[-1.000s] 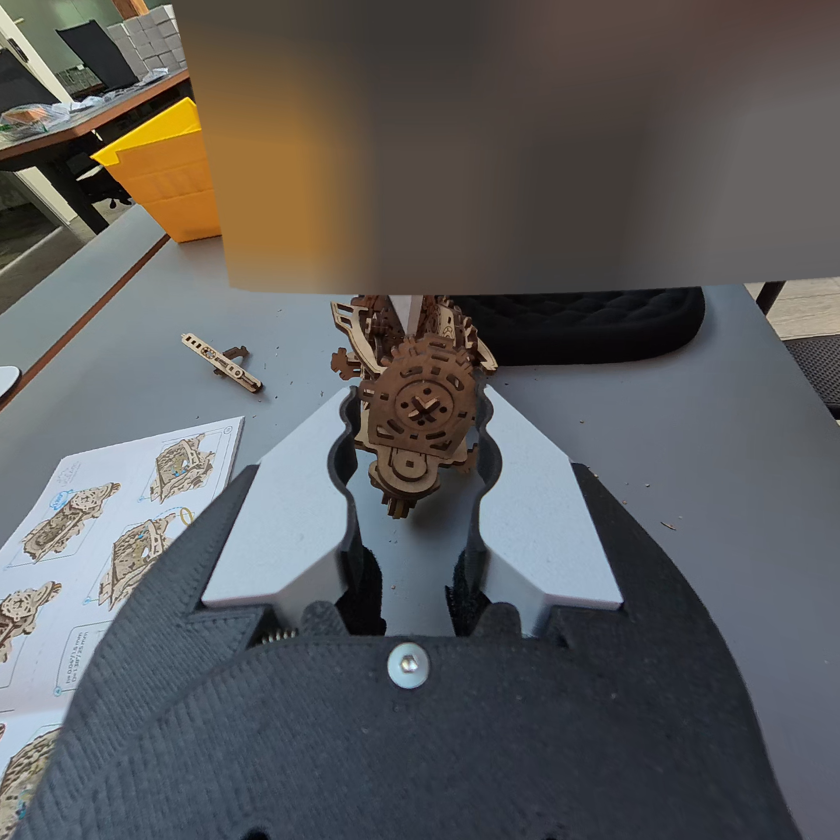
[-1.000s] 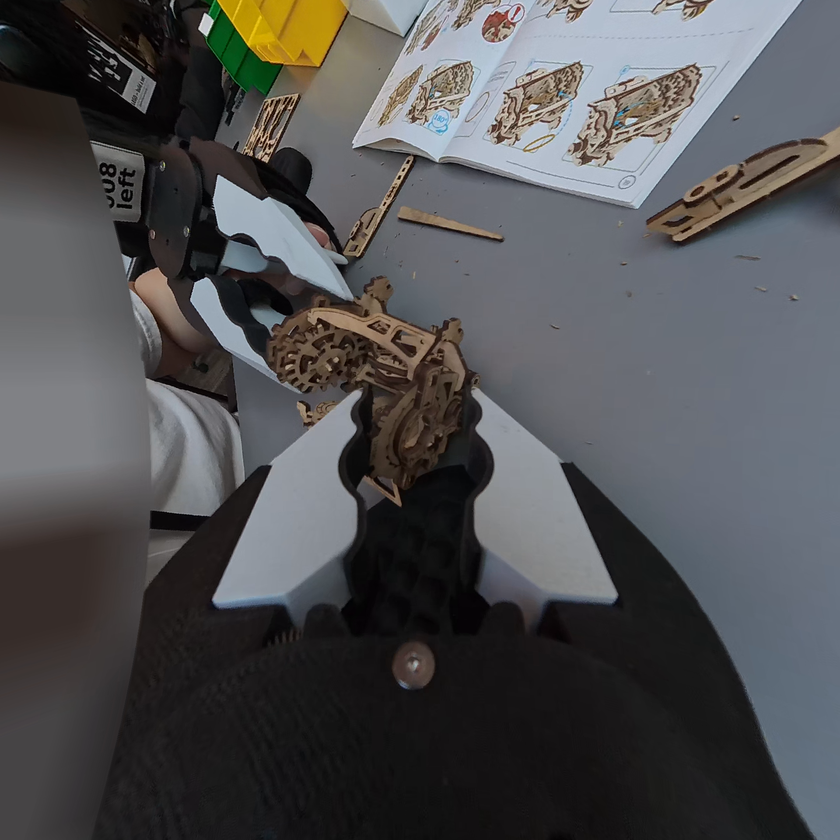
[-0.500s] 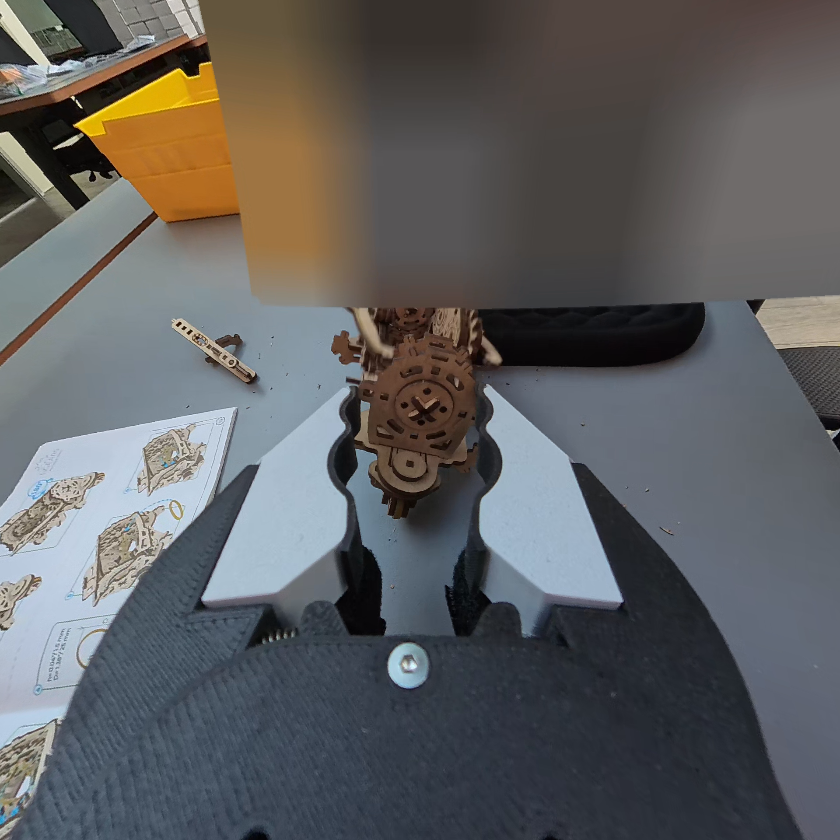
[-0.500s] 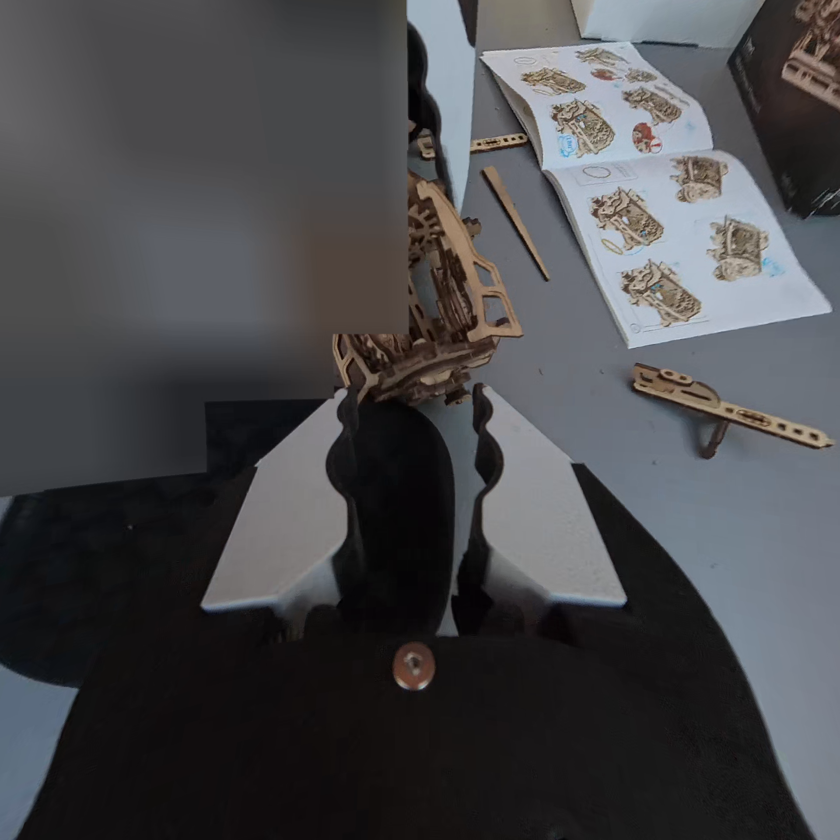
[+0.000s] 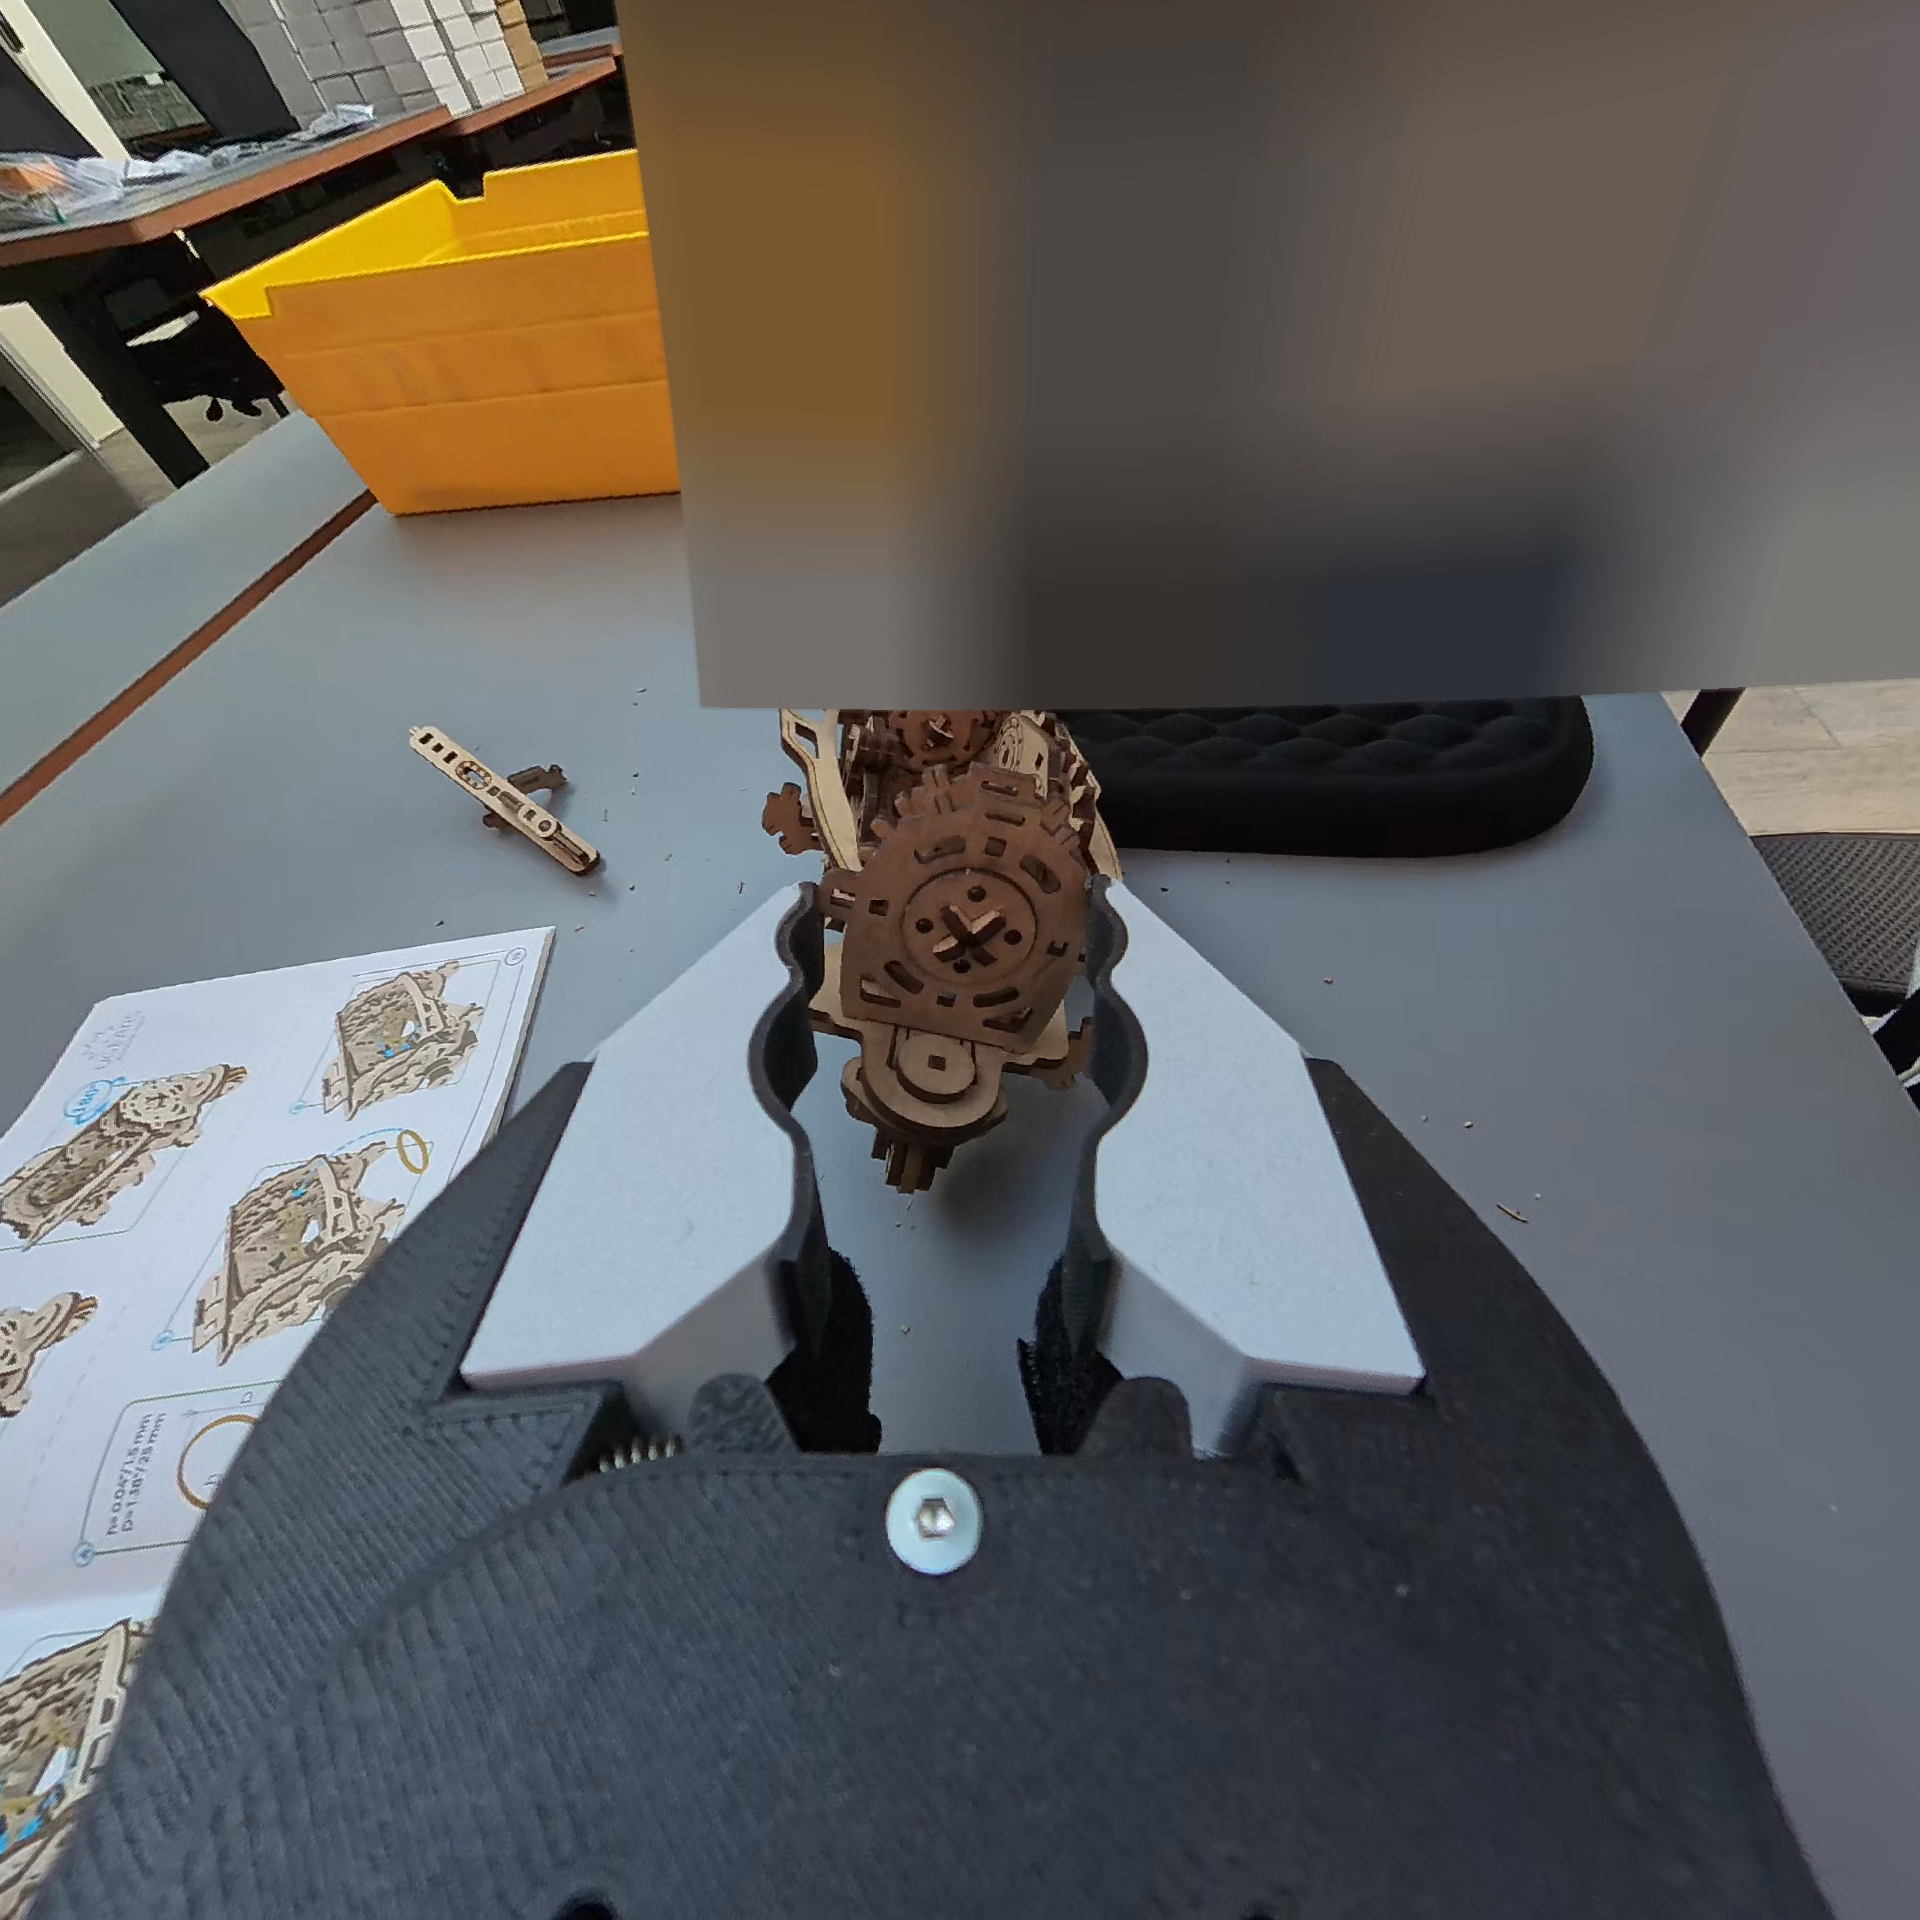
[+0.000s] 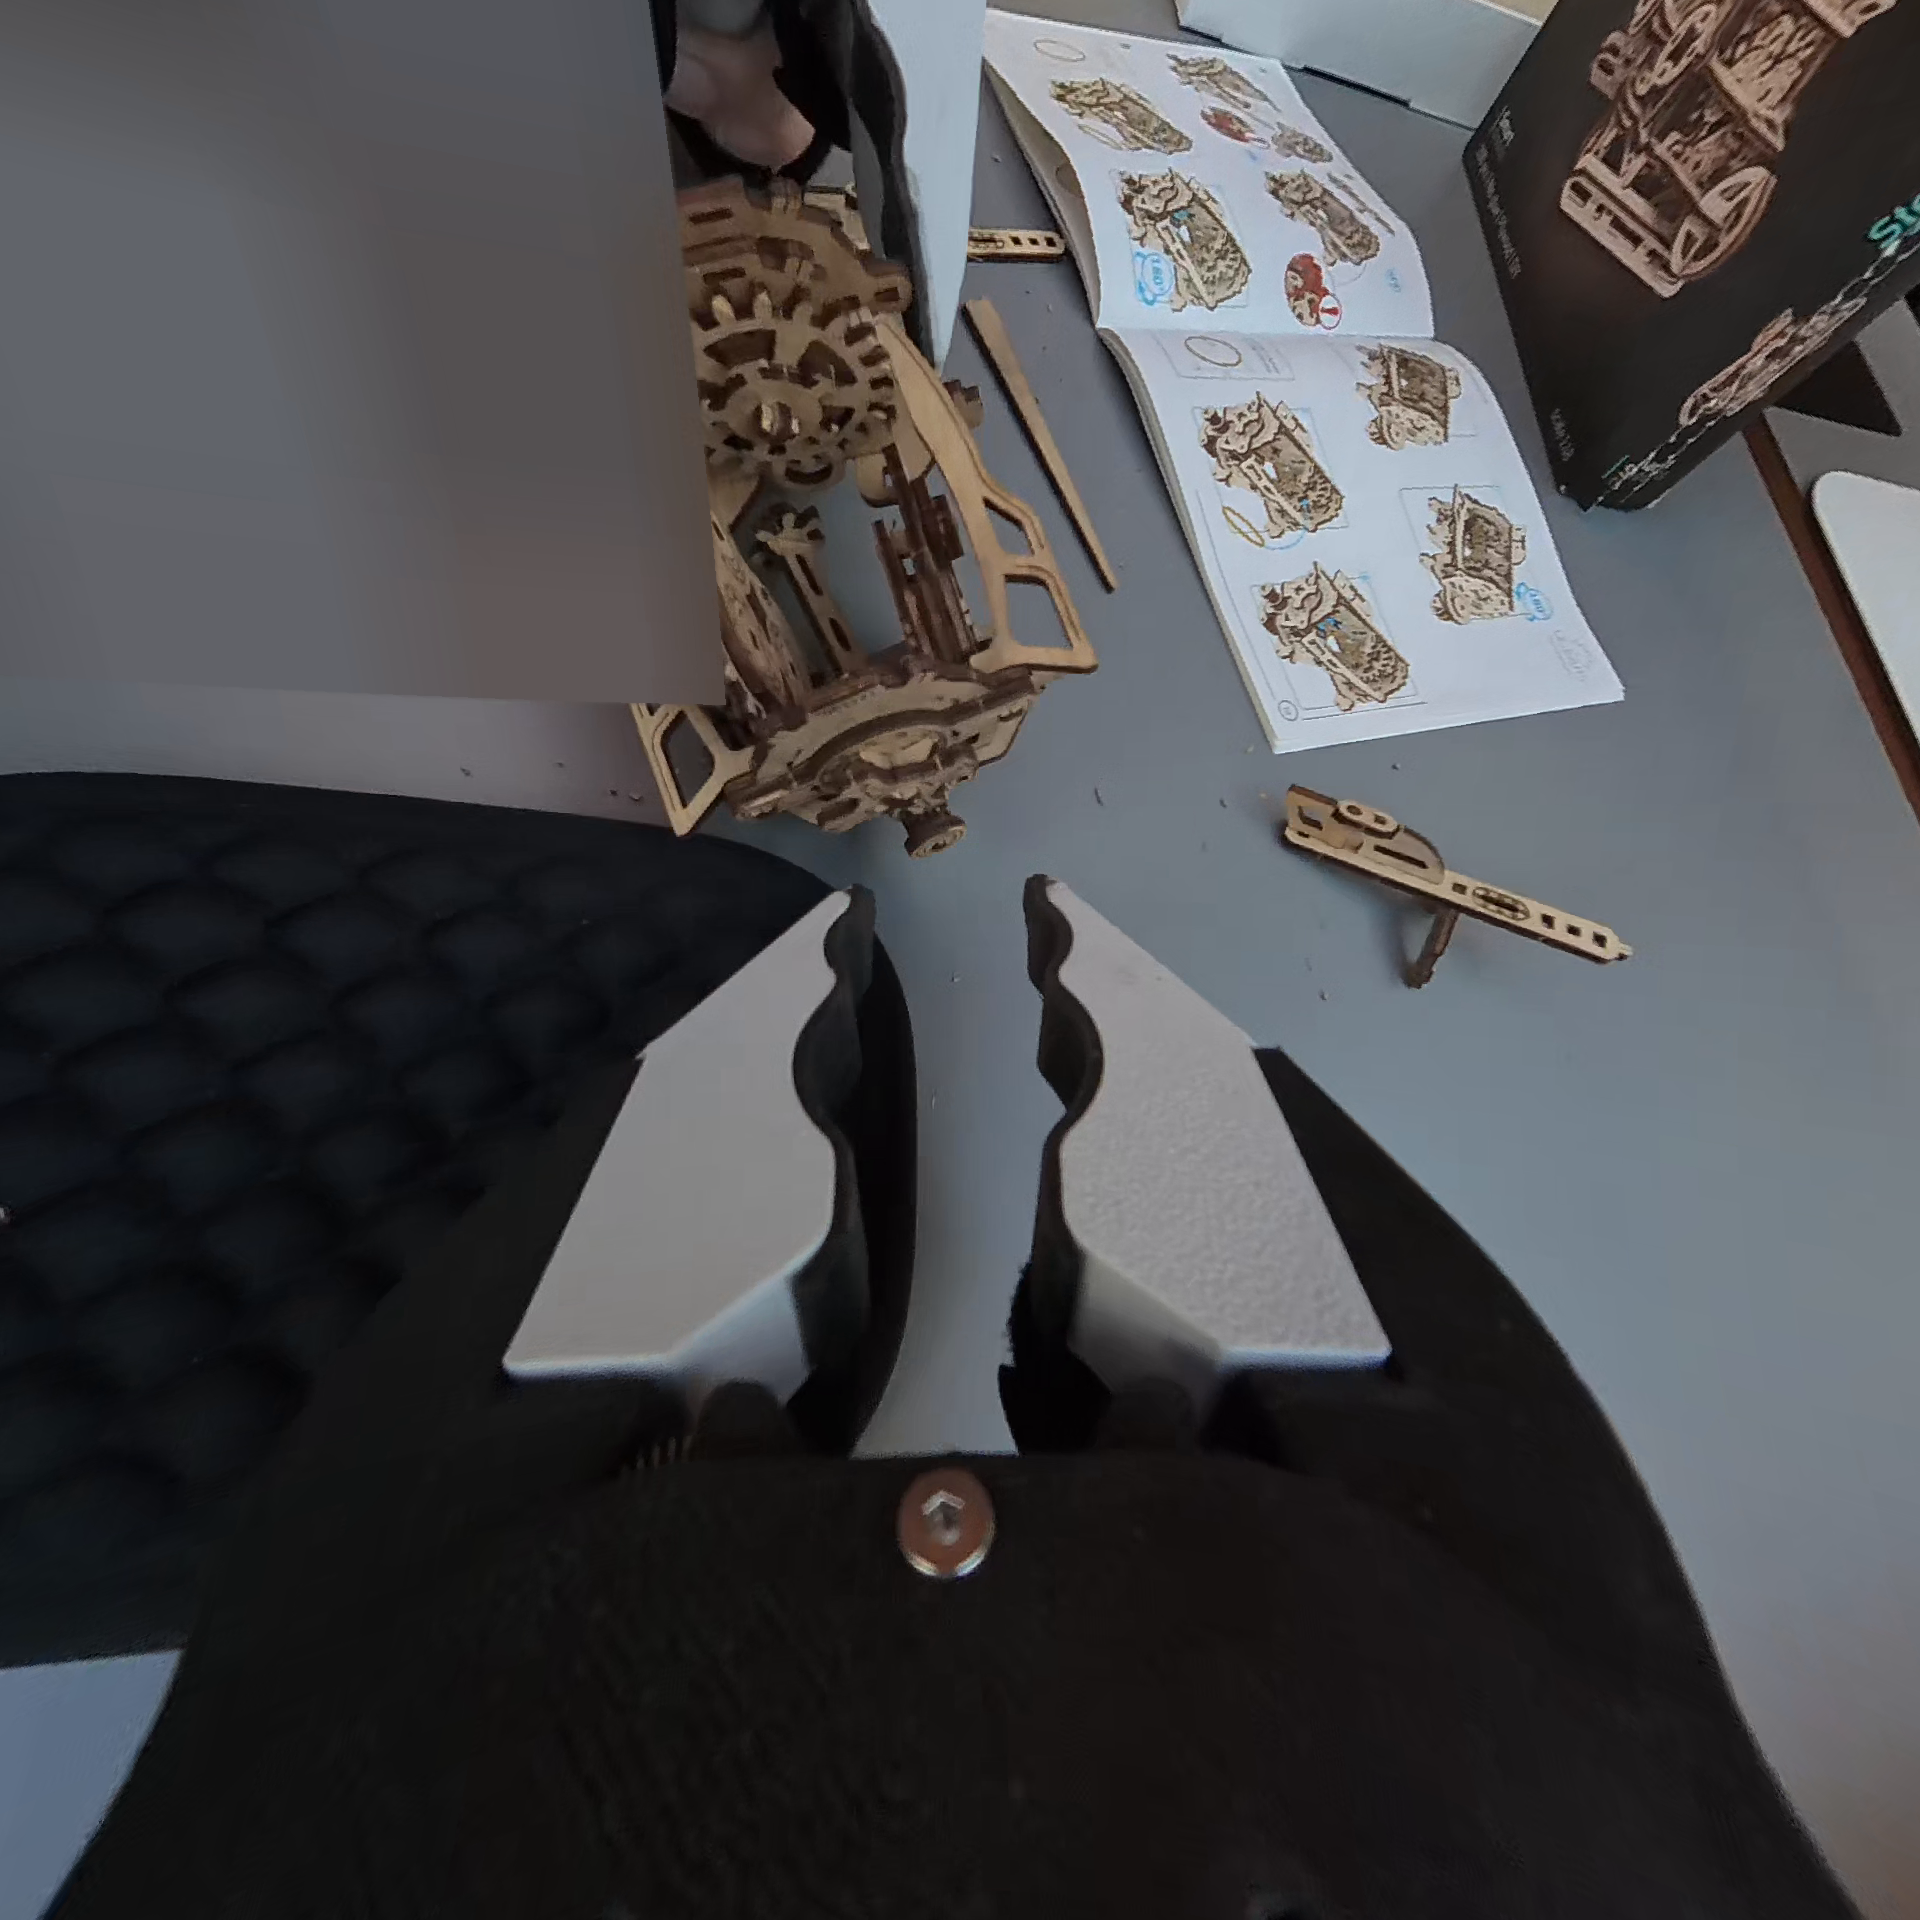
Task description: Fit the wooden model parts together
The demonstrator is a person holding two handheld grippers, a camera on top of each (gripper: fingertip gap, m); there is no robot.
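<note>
The grey table (image 6: 1558, 1195) carries an open booklet (image 6: 1320, 416), a black pad (image 6: 260, 1091) and a loose wooden strip (image 6: 1455, 883). The wooden model (image 5: 956, 956) is clamped at its dark geared end between the left gripper (image 5: 951, 904) fingers, its far end near the table. The right gripper (image 6: 940, 894) is parted and empty, just short of the model.

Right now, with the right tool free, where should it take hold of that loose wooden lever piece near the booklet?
Grip the wooden lever piece across its long flat bar, from above: it lies flat on the table, and the small peg propping it leaves the bar's thin edges exposed. The right tool is open and empty.
</note>
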